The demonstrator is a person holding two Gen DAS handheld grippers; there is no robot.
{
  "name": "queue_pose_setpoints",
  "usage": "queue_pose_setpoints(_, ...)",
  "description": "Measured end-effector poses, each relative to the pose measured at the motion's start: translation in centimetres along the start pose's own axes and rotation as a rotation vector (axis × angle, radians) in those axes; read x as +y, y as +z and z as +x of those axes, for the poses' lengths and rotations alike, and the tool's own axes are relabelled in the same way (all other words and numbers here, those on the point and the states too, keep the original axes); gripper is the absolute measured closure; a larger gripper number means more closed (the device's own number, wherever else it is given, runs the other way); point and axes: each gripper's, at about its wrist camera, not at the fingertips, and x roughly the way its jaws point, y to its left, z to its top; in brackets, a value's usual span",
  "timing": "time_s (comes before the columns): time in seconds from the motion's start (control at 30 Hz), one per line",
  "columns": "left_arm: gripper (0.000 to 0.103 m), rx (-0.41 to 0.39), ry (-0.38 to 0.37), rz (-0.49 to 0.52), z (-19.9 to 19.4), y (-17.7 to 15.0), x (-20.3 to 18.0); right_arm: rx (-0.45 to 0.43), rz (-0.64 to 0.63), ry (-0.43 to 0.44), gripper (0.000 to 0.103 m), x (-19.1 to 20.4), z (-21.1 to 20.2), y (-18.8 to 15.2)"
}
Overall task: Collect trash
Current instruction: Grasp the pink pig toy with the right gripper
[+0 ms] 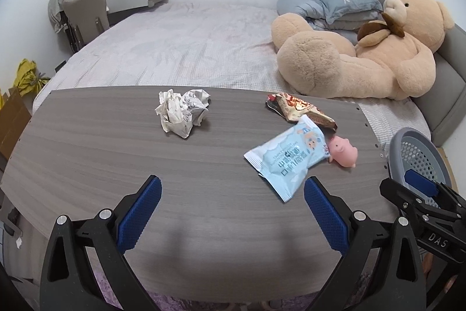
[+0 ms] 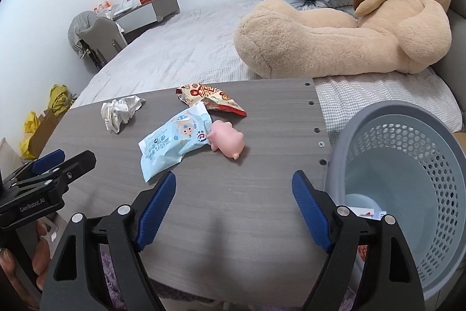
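On the grey wooden table [image 1: 116,153] lie a crumpled white paper ball [image 1: 182,112] [image 2: 121,111], a light blue wrapper [image 1: 287,158] [image 2: 174,142] and a red-and-gold snack wrapper [image 1: 300,108] [image 2: 211,99]. A pink toy pig [image 1: 343,155] [image 2: 227,142] lies against the blue wrapper. A blue-grey perforated trash basket [image 2: 407,165] [image 1: 419,153] stands off the table's right end, with something white at its bottom. My left gripper [image 1: 233,194] is open and empty above the table's near edge. My right gripper [image 2: 234,188] is open and empty, just left of the basket.
Behind the table is a bed [image 1: 189,42] with a big teddy bear [image 1: 364,54] and blue pillows [image 1: 329,2]. A chair [image 1: 84,13] and a desk stand at the far left. Yellow bags [image 1: 27,77] sit on the floor at left.
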Motion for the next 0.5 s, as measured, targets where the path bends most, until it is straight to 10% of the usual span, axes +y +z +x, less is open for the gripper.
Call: queue_pose_setpoints(0.5,0.007,0.022,0.027,0.034,3.8,1.8,-1.2,0.07,-0.046,-0.028,0.025,-0.5,5.4,2.3)
